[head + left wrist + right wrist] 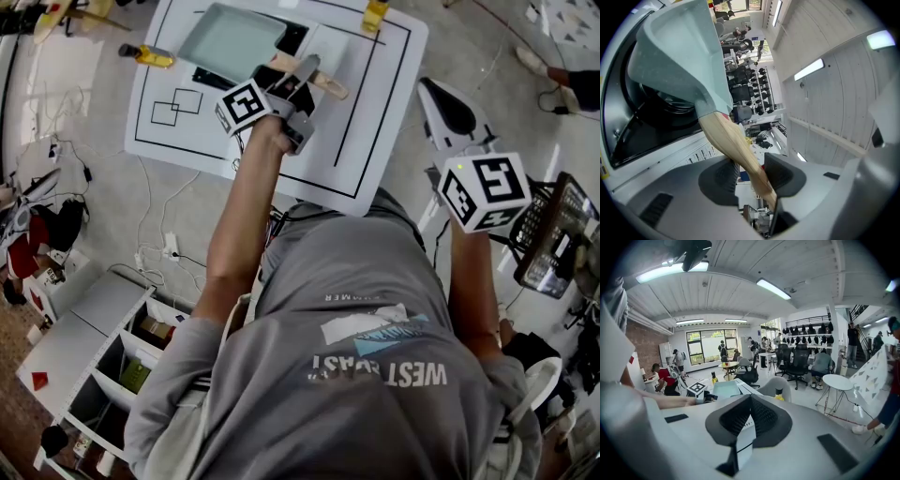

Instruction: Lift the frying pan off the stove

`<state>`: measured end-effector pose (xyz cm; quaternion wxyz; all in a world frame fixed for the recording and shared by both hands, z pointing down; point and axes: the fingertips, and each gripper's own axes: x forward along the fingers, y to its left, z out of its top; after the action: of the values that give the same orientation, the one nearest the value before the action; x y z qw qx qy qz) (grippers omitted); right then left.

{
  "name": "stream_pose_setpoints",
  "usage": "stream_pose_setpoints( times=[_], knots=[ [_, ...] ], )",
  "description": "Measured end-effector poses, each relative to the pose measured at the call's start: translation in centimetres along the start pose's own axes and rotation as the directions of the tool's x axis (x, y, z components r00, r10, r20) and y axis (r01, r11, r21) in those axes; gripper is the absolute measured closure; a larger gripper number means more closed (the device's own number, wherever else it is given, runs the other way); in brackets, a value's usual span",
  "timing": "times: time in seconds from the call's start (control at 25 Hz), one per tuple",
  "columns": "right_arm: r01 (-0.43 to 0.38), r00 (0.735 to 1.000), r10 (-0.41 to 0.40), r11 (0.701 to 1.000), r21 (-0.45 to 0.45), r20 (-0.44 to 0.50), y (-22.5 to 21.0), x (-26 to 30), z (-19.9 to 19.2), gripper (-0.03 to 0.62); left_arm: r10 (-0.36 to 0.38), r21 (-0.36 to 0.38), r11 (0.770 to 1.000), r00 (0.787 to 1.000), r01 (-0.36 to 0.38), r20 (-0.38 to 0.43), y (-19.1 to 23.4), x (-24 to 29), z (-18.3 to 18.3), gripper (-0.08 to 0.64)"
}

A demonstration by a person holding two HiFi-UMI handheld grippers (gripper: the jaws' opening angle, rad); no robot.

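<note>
A pale green frying pan (232, 39) with a wooden handle (325, 85) is over a black stove (292, 39) on the white table (375, 141). My left gripper (302, 80) reaches in from the near side and is shut on the handle. In the left gripper view the handle (736, 150) runs slantwise between the two pads, which press on it. The pan (679, 51) rises above the stove (647, 122), whose ring shows under its base. My right gripper (441, 98) hangs off the table's right side, shut and holding nothing (750, 404).
Two yellow bottles (150, 56) (375, 14) stand at the table's far edges. A white shelf unit (103, 366) and cables lie on the floor at the left. A dark rack (553, 234) stands at the right. People, office chairs and a round white table (836, 380) fill the room.
</note>
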<state>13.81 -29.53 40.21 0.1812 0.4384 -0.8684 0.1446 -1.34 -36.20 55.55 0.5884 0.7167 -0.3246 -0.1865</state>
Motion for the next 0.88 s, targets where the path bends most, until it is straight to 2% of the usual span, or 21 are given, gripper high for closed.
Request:
stream_pose_setpoints(
  times=[0.36,0.48,0.88],
  knots=[
    [-0.008,1.000,0.008,1.000,-0.003,0.004,0.8,0.5,0.3,0.581,-0.020,0.005,1.000,1.000,0.020,0.003,-0.9,-1.4,0.2,0.403],
    [-0.011,1.000,0.011,1.000,-0.006,0.005,1.1,0.6,0.5,0.581,-0.003,0.011,1.000,1.000,0.003,-0.006,-1.0,-2.0,0.2,0.403],
    [-0.010,1.000,0.010,1.000,-0.006,0.019,1.9,0.8,0.9,0.581,-0.062,0.022,0.998,0.998,0.062,-0.006,-3.8,-3.1,0.1,0.403]
  ],
)
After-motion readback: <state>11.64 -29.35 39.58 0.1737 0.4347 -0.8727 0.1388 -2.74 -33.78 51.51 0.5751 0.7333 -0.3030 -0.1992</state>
